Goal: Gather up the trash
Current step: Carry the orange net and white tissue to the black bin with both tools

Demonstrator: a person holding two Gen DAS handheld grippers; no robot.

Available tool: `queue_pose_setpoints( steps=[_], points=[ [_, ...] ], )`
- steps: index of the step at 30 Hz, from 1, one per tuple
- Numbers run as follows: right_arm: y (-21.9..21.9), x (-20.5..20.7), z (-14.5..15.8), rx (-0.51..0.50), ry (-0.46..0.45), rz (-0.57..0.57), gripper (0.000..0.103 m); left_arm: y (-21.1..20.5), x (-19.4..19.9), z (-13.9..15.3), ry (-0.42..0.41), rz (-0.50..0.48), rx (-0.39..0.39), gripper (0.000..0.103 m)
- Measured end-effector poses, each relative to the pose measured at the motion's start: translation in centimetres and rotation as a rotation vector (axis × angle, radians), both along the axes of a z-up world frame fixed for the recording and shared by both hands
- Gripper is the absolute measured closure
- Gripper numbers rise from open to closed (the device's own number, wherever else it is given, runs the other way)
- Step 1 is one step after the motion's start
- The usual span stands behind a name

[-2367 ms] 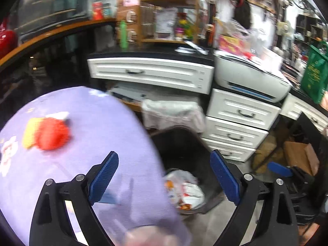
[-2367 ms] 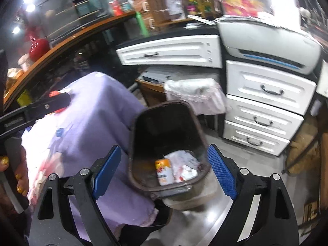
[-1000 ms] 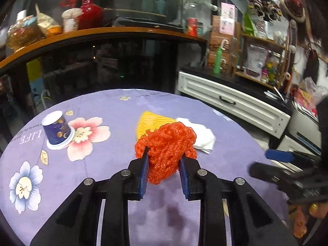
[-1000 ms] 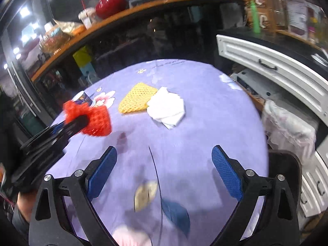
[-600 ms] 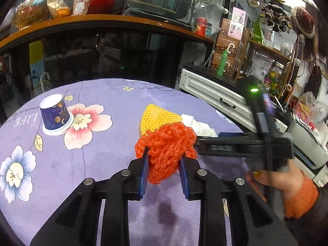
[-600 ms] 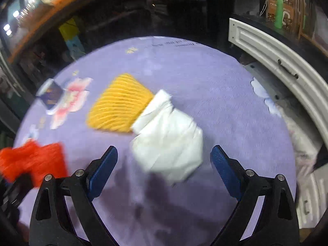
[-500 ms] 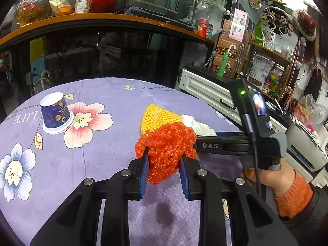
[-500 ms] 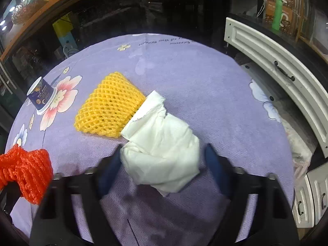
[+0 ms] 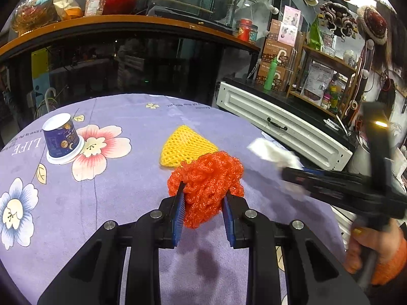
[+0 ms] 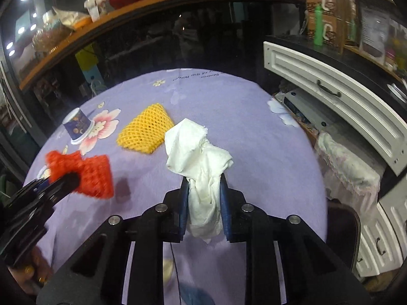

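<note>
The right gripper (image 10: 204,190), wide open a second ago, is closing its fingers on the white tissue (image 10: 201,162) above the purple surface (image 10: 254,132); the left gripper (image 9: 204,204) still clamps the orange net (image 9: 208,178)

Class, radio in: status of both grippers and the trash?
Left gripper shut on orange net. Right gripper closing on white tissue. Yellow net, cup remain on table.

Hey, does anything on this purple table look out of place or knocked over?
The blue paper cup stands upside down, rim on the tablecloth, tilted slightly. A yellow foam net lies loose beside it. Nothing looks spilled.
</note>
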State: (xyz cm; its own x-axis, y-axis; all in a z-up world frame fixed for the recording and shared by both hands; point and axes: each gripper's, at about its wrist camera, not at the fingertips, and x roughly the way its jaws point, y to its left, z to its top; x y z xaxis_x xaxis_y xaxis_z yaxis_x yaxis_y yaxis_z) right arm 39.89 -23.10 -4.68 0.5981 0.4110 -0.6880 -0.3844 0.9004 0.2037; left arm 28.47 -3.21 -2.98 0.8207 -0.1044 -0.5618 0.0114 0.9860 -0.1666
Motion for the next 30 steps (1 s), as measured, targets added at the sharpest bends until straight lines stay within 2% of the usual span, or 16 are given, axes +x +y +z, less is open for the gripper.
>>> queue_pose_setpoints(
  steps=[10,16,22,30],
  points=[
    [-11.8,-10.8,1.1,0.117,-0.057,-0.171,0.081,-1.7,-0.3,-0.3,-0.017,-0.056,0.036,0.077],
    [-17.5,-15.9,-0.7,0.040,-0.075,-0.283,0.080,-3.6,-0.5,-0.5,-0.009,-0.091,0.075,0.077],
    [-21.5,-17.4,-4.2,0.023,-0.033,-0.371,0.080,-7.2,-1.8,0.9,-0.020,-0.182,0.058,0.077],
    [-23.3,-15.9,-8.4,0.049,0.036,-0.412,0.080,-14.3,-3.7,2.5,-0.048,-0.332,0.027,0.077]
  ],
)
